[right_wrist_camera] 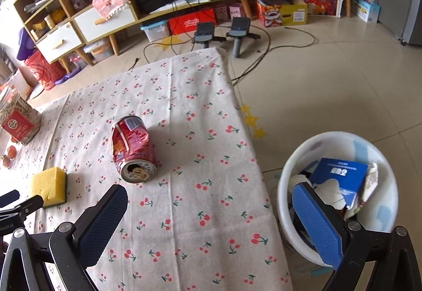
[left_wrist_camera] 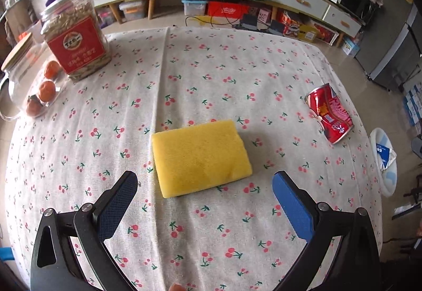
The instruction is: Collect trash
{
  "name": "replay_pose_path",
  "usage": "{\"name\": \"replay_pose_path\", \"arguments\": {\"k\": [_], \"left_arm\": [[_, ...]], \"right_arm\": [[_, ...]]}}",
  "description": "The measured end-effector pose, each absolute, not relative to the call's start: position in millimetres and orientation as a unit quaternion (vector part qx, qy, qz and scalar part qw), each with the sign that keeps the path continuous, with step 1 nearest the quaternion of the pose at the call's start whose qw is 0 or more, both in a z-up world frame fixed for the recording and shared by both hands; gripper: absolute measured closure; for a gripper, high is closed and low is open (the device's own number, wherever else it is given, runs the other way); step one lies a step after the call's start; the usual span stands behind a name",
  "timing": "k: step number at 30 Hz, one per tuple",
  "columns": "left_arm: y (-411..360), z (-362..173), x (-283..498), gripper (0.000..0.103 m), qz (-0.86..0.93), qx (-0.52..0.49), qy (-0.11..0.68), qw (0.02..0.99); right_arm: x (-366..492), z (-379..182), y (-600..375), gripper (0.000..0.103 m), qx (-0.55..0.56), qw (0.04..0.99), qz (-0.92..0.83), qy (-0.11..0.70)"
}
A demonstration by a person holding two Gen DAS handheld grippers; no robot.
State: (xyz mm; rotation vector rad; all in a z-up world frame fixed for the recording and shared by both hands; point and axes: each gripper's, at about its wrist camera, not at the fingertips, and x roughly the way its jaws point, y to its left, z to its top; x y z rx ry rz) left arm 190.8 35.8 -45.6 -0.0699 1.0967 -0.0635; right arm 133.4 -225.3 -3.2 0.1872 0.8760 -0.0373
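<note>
Both claws stood spread wide with nothing between their pads. Left claw [left_wrist_camera: 204, 181] hung over the cherry-print tabletop [left_wrist_camera: 211, 67], with the yellow sponge [left_wrist_camera: 200, 156] lying just beyond its tips. Right claw [right_wrist_camera: 211, 194] straddled the tabletop's right edge, its left pad above the cloth and its right pad over the white trash bin [right_wrist_camera: 340, 140] on the floor.

A crushed red can [right_wrist_camera: 132, 148] lay on its side on the tabletop, left of the bin and apart from it, with its opened top facing the right claw. Bare cloth lay between can and claw. The sponge sat well left of the can, near the left claw's tip at the frame edge.

Farther left of the can stood a clear jar with a red label [left_wrist_camera: 75, 38], and beside it some oranges [left_wrist_camera: 47, 90] in a clear container that was partly cut off by the frame.

The bin held a blue-and-white carton [right_wrist_camera: 340, 175] and crumpled paper; the right pad hid part of its contents. Text on the can and carton was too small to read.

To the can's right, the cloth ran clear to the tabletop's edge, and the bin stood just beyond that edge, below it.
</note>
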Motion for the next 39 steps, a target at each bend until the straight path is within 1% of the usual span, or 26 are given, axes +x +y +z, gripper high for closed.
{"name": "replay_pose_path", "arguments": {"k": [4,6,10,12,16,17,22,24,26,30,34,37,39], "left_arm": [[51.5,-55.2,201.8,0.002,-0.019,-0.058,0.534,0.843],[58.4,-61.0,206.7,0.013,-0.017,-0.075,0.543,0.836],[70.3,-70.8,213.9,0.018,-0.022,-0.109,0.554,0.825],[74.7,-75.7,216.6,0.028,-0.035,-0.130,0.556,0.820],[78.4,-80.7,217.8,0.035,-0.045,-0.159,0.556,0.815],[78.6,-80.4,217.3,0.041,-0.048,-0.165,0.555,0.814],[80.3,-77.3,211.6,0.058,-0.042,-0.171,0.552,0.815],[85.4,-75.4,210.1,0.068,-0.039,-0.183,0.551,0.814],[90.2,-73.5,207.7,0.073,-0.039,-0.192,0.550,0.812],[94.4,-69.4,202.6,0.080,-0.040,-0.203,0.548,0.811],[96.6,-61.8,195.8,0.081,-0.041,-0.203,0.539,0.817],[99.3,-56.3,190.0,0.082,-0.044,-0.205,0.531,0.821],[100.7,-52.0,185.2,0.082,-0.046,-0.201,0.527,0.825]], "right_arm": [[149.2,-6.9,-209.1,0.001,0.081,0.900,-0.007,0.429],[157.9,-9.6,-202.1,0.001,0.079,0.898,0.001,0.432],[176.5,-16.4,-192.7,0.001,0.085,0.894,0.012,0.440],[185.7,-20.5,-188.8,0.001,0.088,0.891,0.019,0.445],[200.3,-28.0,-178.0,0.001,0.078,0.888,0.030,0.452],[204.0,-30.8,-174.7,0.001,0.074,0.886,0.034,0.456],[221.3,-48.7,-160.4,0.001,0.053,0.879,0.047,0.472],[226.5,-57.5,-155.8,0.001,0.048,0.877,0.047,0.476],[230.7,-65.5,-152.1,0.001,0.047,0.873,0.050,0.482],[235.6,-72.4,-145.2,0.001,0.040,0.876,0.054,0.478],[241.6,-80.3,-136.1,0.002,0.013,0.879,0.057,0.473],[244.5,-88.5,-129.1,0.009,-0.001,0.878,0.058,0.475],[245.4,-92.3,-125.1,0.021,-0.008,0.877,0.058,0.477]]}}
